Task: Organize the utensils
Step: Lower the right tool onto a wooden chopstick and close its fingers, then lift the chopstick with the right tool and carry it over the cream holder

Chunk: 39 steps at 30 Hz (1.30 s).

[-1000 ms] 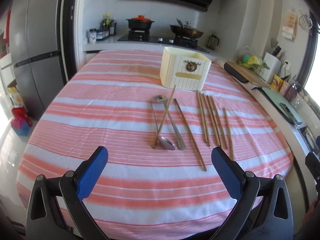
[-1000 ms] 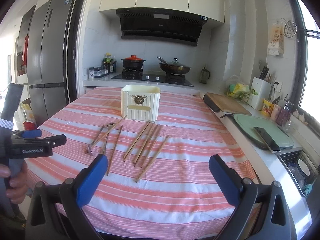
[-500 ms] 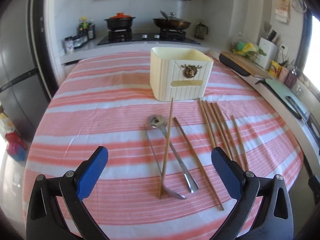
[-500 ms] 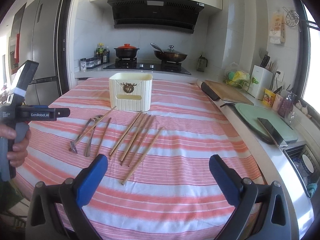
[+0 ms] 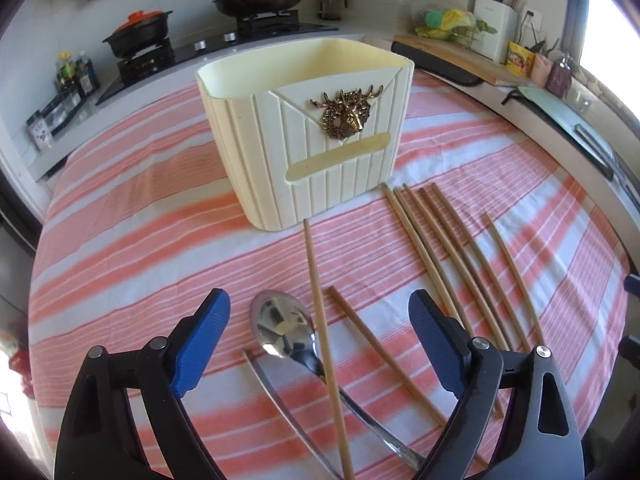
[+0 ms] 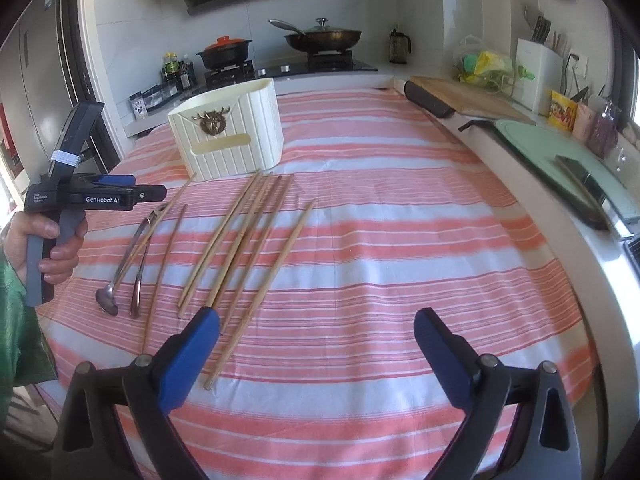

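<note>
A cream utensil holder [image 5: 308,128] with a gold deer emblem stands on the pink striped tablecloth [image 5: 120,248]; it also shows in the right wrist view [image 6: 228,136]. Two metal spoons [image 5: 284,330] and several wooden chopsticks [image 5: 440,256] lie in front of it. My left gripper [image 5: 320,344] is open and empty, low over the spoon bowl and one chopstick [image 5: 320,312]. My right gripper [image 6: 316,356] is open and empty, above the near ends of the chopsticks [image 6: 248,240]. The left gripper [image 6: 120,194] also shows at the left of the right wrist view.
A stove with a red-lidded pot [image 6: 226,54] and a pan [image 6: 324,38] stands behind the table. A counter with a cutting board [image 6: 468,98], knife block [image 6: 538,72] and a green tray [image 6: 576,168] runs along the right edge.
My left gripper has moved forward and down toward the spoons and the holder. My right gripper has moved forward over the chopsticks' near ends. Both stay open.
</note>
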### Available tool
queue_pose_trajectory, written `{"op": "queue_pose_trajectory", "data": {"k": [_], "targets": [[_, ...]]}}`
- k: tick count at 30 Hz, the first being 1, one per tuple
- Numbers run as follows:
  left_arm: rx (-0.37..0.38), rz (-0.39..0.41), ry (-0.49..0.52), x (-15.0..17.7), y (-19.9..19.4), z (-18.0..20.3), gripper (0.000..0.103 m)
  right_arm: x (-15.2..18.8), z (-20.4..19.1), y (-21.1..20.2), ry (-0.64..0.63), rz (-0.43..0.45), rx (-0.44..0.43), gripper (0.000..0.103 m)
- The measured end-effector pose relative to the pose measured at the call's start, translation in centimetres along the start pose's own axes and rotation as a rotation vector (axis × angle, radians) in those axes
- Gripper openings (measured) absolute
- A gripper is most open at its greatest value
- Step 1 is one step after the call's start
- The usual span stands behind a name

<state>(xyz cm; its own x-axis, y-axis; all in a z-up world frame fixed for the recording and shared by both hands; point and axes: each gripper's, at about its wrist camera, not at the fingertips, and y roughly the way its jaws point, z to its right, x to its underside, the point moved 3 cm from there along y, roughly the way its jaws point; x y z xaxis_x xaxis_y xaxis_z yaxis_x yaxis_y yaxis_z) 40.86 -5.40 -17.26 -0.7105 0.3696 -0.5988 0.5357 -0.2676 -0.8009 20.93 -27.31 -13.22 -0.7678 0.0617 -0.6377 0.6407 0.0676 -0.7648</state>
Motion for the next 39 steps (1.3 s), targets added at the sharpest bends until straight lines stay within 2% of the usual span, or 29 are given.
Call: {"op": "queue_pose_trajectory", "data": {"k": [4, 7, 8, 10, 12, 13, 16, 17, 18, 19, 21, 22, 24, 30, 31, 32, 35, 39], "targets": [[0.009, -0.023, -0.004, -1.0, 1.7, -0.3, 0.078, -0.7, -0.3, 2.2, 0.06, -0.053, -0.064, 0.088], [0.015, -0.044, -0.007, -1.4, 2.9, -0.3, 0.073, -1.2, -0.8, 3.2, 0.058, -0.061, -0.065, 0.086], [0.016, -0.055, -0.007, -1.5, 3.5, -0.4, 0.068, -1.4, -0.9, 3.5, 0.053, -0.064, -0.064, 0.084], [0.02, -0.084, -0.01, -1.5, 4.4, -0.5, 0.059, -1.8, -0.9, 4.6, 0.055, -0.088, -0.065, 0.075], [0.03, -0.108, -0.02, -1.4, 5.2, -0.8, 0.047, -2.3, -0.5, 5.9, 0.088, -0.125, -0.08, 0.069], [0.037, -0.115, -0.027, -1.3, 5.5, -1.0, 0.045, -2.6, -0.3, 6.6, 0.106, -0.138, -0.085, 0.067], [0.058, -0.124, -0.045, -1.2, 6.0, -1.4, 0.022, -3.7, -0.4, 8.3, 0.142, -0.158, -0.101, 0.058], [0.063, -0.125, -0.05, -1.2, 6.1, -1.6, 0.011, -4.1, -0.7, 9.0, 0.133, -0.163, -0.101, 0.057], [0.067, -0.123, -0.055, -1.2, 6.2, -1.8, 0.008, -4.6, -1.1, 9.8, 0.118, -0.17, -0.094, 0.05], [0.071, -0.117, -0.06, -1.1, 6.1, -1.9, 0.008, -4.9, -1.3, 10.6, 0.112, -0.185, -0.084, 0.039], [0.076, -0.104, -0.073, -1.1, 5.8, -2.3, 0.007, -5.1, -1.5, 12.6, 0.103, -0.239, -0.067, 0.032], [0.074, -0.094, -0.08, -1.1, 5.4, -2.5, 0.007, -5.4, -1.7, 12.8, 0.087, -0.222, -0.05, 0.029], [0.076, -0.07, -0.096, -1.0, 4.4, -3.1, 0.007, -5.8, -2.3, 13.4, 0.032, -0.245, -0.015, 0.026], [0.076, -0.013, -0.148, -1.2, 1.3, -4.6, 0.007, -8.7, -2.7, 16.3, -0.013, -0.282, 0.014, 0.021], [0.074, -0.001, -0.155, -1.3, 0.8, -4.8, 0.007, -9.4, -2.6, 16.9, -0.013, -0.286, 0.028, 0.01], [0.075, 0.013, -0.162, -1.4, 0.0, -4.9, 0.006, -9.9, -2.4, 17.3, -0.007, -0.287, 0.03, 0.009], [0.07, 0.061, -0.178, -1.9, -2.4, -5.1, 0.006, -11.2, -1.9, 17.8, 0.024, -0.3, -0.002, 0.006], [0.067, 0.137, -0.21, -2.3, -6.2, -5.6, 0.004, -13.2, -1.9, 14.1, 0.041, -0.2, -0.072, 0.006]]}}
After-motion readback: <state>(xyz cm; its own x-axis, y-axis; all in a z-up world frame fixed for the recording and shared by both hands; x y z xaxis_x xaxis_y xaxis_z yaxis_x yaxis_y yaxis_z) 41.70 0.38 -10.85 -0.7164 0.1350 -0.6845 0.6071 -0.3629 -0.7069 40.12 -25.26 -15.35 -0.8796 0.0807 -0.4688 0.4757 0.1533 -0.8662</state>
